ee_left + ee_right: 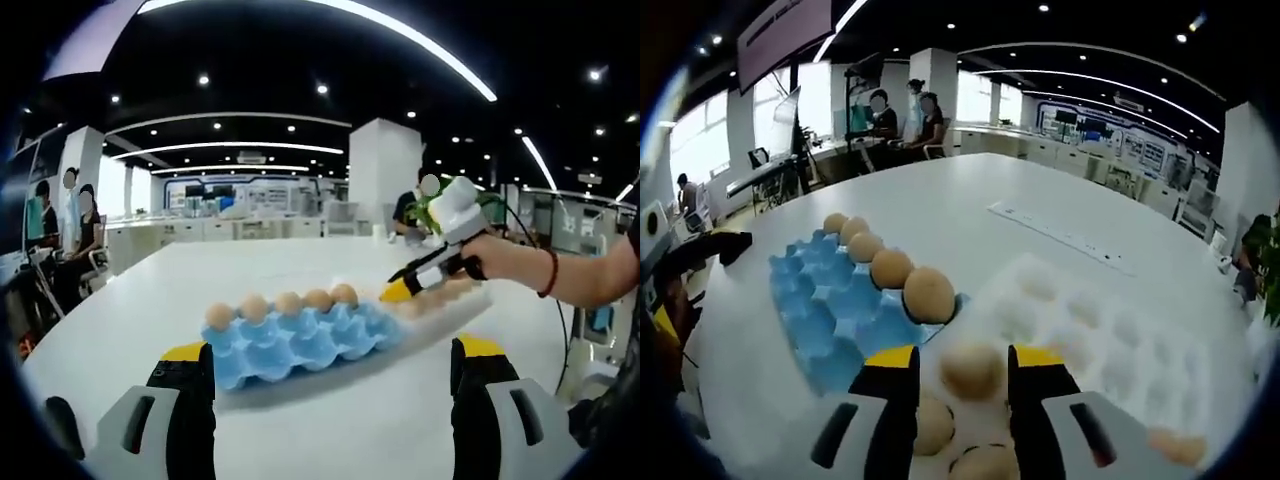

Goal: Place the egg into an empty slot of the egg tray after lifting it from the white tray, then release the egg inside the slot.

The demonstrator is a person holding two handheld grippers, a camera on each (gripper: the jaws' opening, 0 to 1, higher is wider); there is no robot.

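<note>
Left gripper point(332, 372), jaws wide and empty, waits short of the blue egg tray point(830, 310), whose far row holds five eggs. Right gripper point(962, 368) straddles an egg point(972, 369) in the white tray point(1110, 330), seemingly not yet clamped, ready for lifting.

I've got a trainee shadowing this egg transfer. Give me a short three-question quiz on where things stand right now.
1. True or false: the blue egg tray is full.
2. How many eggs sit in the blue egg tray's far row?
3. The right claw is: A) open around an egg in the white tray; B) releasing over the blue tray; C) idle off the table.

Key: 1 false, most slots are empty. 2 five. 3 A; contact with the egg cannot be told.
</note>
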